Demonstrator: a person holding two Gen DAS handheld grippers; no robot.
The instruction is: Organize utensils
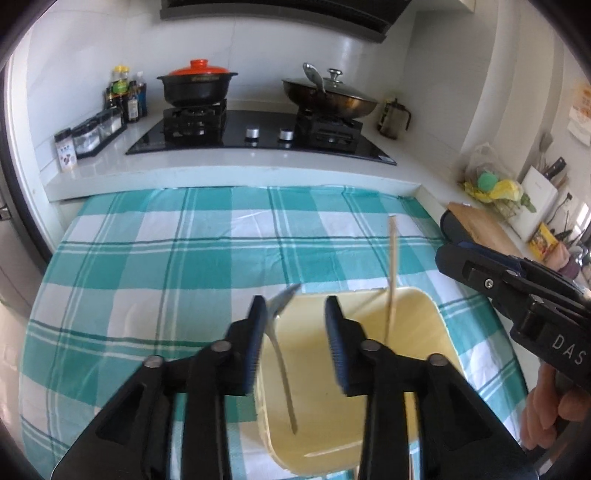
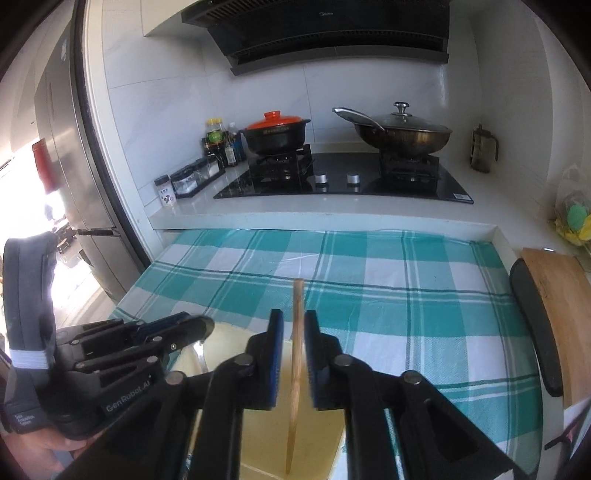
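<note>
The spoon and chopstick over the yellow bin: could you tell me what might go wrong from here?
1. The spoon slants near the bin's left wall; with the left gripper open, it could tip out onto the cloth.
2. The chopstick stands loose inside the open right gripper and may topple over the rim.

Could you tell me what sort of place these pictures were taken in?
A home kitchen, most likely: a gas hob carries a black clay pot with an orange lid and a lidded wok, a range hood hangs above, and sauce bottles stand beside it.
</note>
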